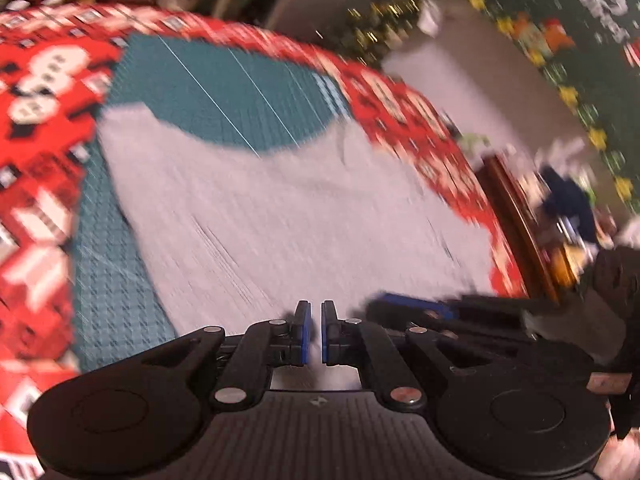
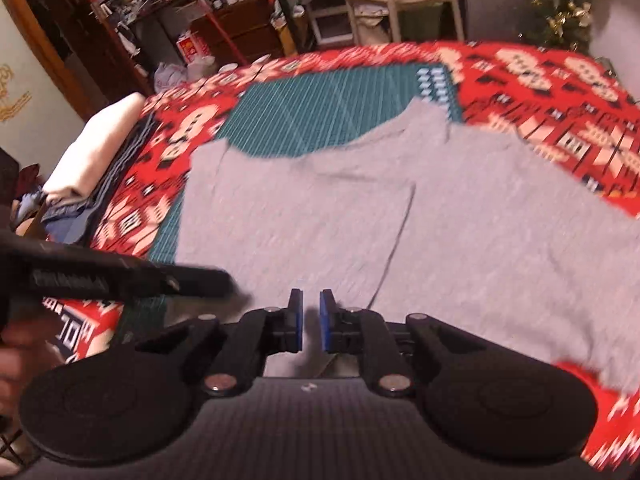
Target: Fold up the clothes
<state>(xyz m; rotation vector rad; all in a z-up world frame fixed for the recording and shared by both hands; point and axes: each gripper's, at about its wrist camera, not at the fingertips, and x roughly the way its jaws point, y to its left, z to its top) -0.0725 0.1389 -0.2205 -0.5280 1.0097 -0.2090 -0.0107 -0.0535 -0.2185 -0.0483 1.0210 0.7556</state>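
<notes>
Shirt (image 2: 400, 216), grey, lies spread on the green mat (image 2: 304, 112) over a red patterned bed cover (image 2: 560, 92). One panel looks folded in along a seam; more folds remain. Left tongs (image 1: 316, 330) are clenched, empty. Right tongs (image 2: 311, 320) stand slightly released, holding nothing. Blur hides the shirt's near edge.

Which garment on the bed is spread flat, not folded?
The grey shirt, open across the teal mat; the cream cloth at far left is folded.
</notes>
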